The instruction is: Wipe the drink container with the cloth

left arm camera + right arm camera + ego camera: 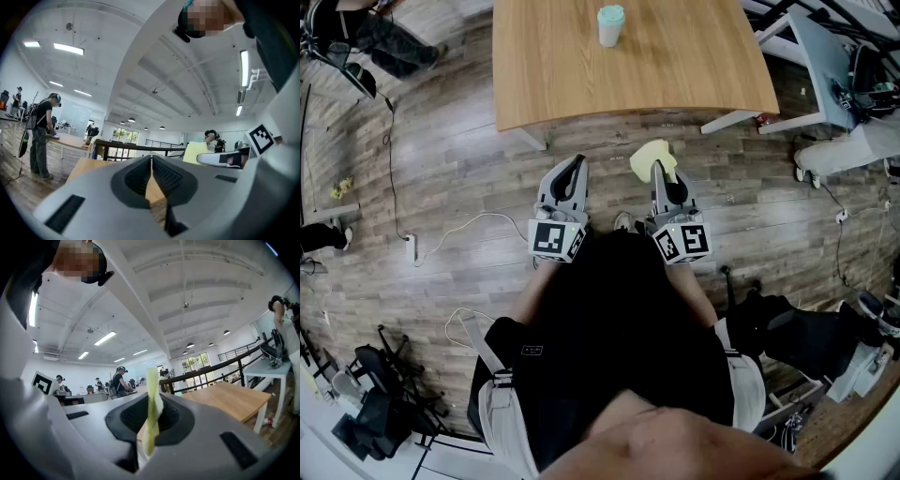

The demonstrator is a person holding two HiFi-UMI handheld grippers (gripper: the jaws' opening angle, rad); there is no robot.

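Observation:
A pale teal drink container [610, 25] with a lid stands upright on the wooden table [694, 66], near its far middle. My right gripper [660, 169] is shut on a yellow cloth [652, 159], which sticks up between its jaws as a thin folded strip [151, 408] in the right gripper view. My left gripper [577, 164] is shut with nothing between its jaws, its ribbed pads [159, 176] pressed together. Both grippers are held close to my body over the floor, short of the table's near edge and well away from the container.
The table's white legs [534, 141] stand just ahead of the grippers. A grey desk frame and gear [834, 66] crowd the right. Cables [441, 244] trail over the wood floor at left. Other people [42, 136] work at benches farther off.

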